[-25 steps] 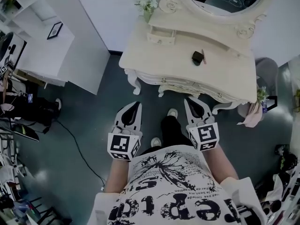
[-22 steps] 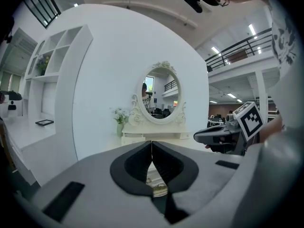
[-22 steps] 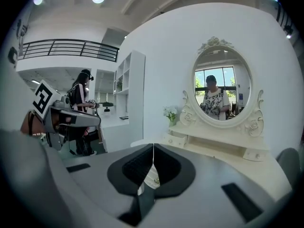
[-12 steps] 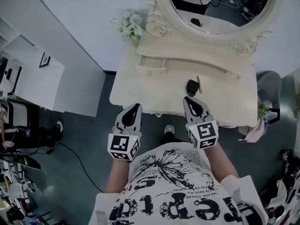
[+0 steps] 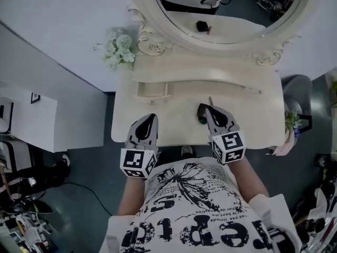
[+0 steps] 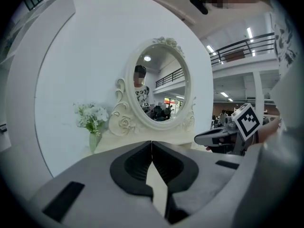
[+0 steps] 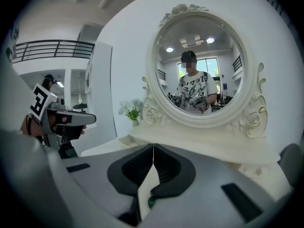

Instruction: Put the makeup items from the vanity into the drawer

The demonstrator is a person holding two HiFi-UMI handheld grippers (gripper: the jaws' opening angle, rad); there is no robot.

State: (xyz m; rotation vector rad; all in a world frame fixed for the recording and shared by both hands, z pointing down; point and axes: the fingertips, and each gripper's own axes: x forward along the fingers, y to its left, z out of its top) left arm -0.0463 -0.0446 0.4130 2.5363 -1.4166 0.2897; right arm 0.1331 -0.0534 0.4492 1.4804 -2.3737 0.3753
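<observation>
A cream vanity (image 5: 174,121) with an oval mirror (image 5: 226,15) fills the upper head view. A black makeup compact (image 5: 202,111) and a thin pencil (image 5: 211,101) lie on its top, right of centre. A small drawer (image 5: 152,91) in the raised back tier stands slightly pulled out. My right gripper (image 5: 209,112) is shut and empty, its tips right beside the compact. My left gripper (image 5: 151,118) is shut and empty over the vanity's front edge. In the right gripper view the jaws (image 7: 153,148) meet, with a green speck (image 7: 150,203) showing below them. The left gripper view's jaws (image 6: 152,144) also meet.
A vase of white flowers (image 5: 119,48) stands at the vanity's back left corner. A white cabinet (image 5: 31,121) is to the left, a grey seat (image 5: 298,86) and a pink cloth (image 5: 285,135) to the right. Dark floor lies below the vanity's front edge.
The person has stepped up to the vanity, so it has slid down the head view. Both grippers, formerly over the floor, now reach over the tabletop, still shut.
</observation>
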